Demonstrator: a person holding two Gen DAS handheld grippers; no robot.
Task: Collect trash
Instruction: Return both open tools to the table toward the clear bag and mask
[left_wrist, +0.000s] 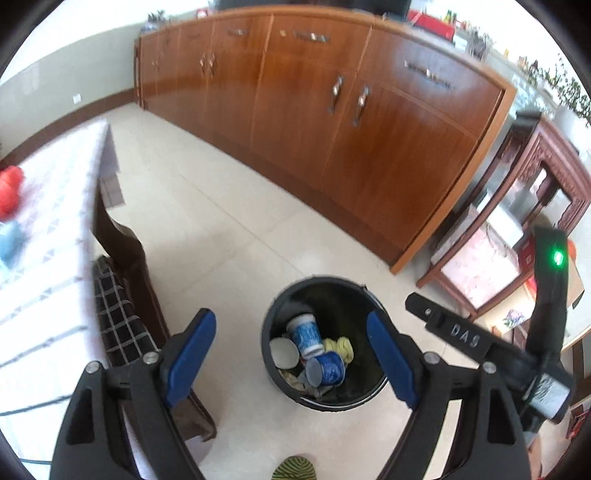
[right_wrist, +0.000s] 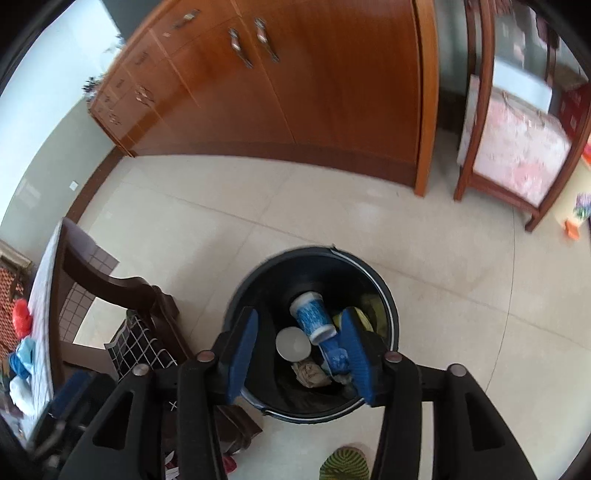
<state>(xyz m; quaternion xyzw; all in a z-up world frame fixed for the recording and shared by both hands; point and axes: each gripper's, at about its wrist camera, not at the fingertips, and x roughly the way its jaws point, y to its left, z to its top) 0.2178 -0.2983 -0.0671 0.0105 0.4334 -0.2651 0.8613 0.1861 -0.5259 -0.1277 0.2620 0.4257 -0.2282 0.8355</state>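
Both claws, left (left_wrist: 291, 354) and right (right_wrist: 299, 354), gape empty above the bin's rim (right_wrist: 388, 295), clear floor around.

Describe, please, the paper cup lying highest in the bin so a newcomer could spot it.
Find the black round bin on the tiled floor before the wooden cabinet. Inside, the blue-and-white patterned cup lies tilted on the pile; unlike the plain white cup beside it, only its outside shows.
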